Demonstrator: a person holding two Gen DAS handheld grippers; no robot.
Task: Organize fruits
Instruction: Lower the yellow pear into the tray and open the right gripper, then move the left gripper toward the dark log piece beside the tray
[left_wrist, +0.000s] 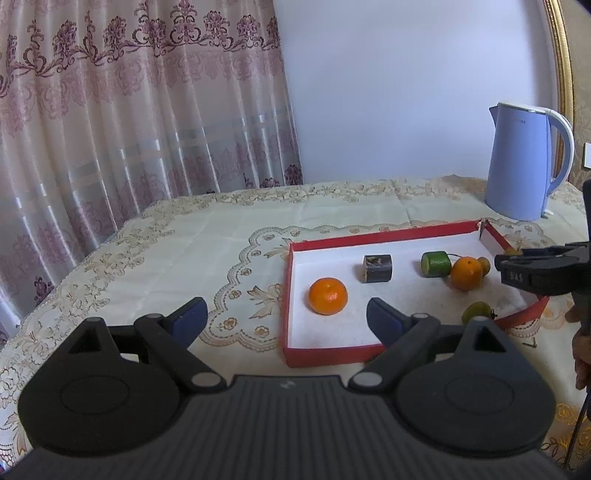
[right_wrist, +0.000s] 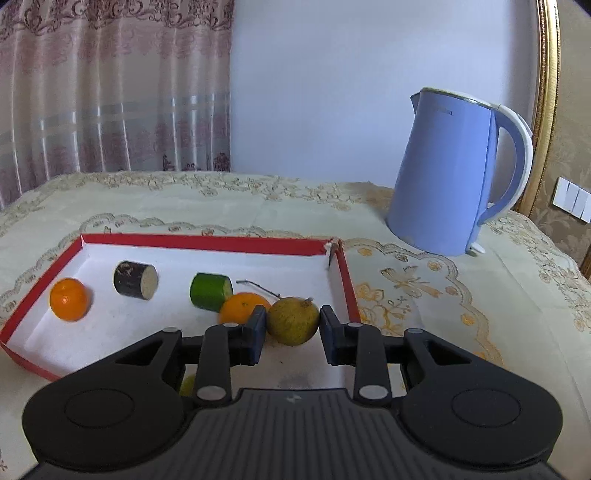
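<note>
A red-walled tray (left_wrist: 384, 235) (right_wrist: 207, 242) with a white floor lies on the table. In it are an orange (left_wrist: 328, 295) (right_wrist: 69, 298), a dark cut cane piece (left_wrist: 377, 268) (right_wrist: 135, 279), a green cut piece (left_wrist: 436, 263) (right_wrist: 211, 291), a second orange (left_wrist: 466, 273) (right_wrist: 242, 306) and a yellow-green fruit (right_wrist: 293, 320). My right gripper (right_wrist: 292, 326) has its jaws on either side of this fruit, with a small gap showing at the right pad. Another yellow-green fruit (left_wrist: 476, 312) lies at the tray's near side. My left gripper (left_wrist: 286, 317) is open and empty over the tray's left wall.
A blue electric kettle (left_wrist: 522, 162) (right_wrist: 452, 173) stands behind the tray's right end. An embroidered cream cloth (left_wrist: 207, 236) covers the table. A curtain (left_wrist: 129, 99) hangs at the left, and a wall switch (right_wrist: 574, 199) is at the far right.
</note>
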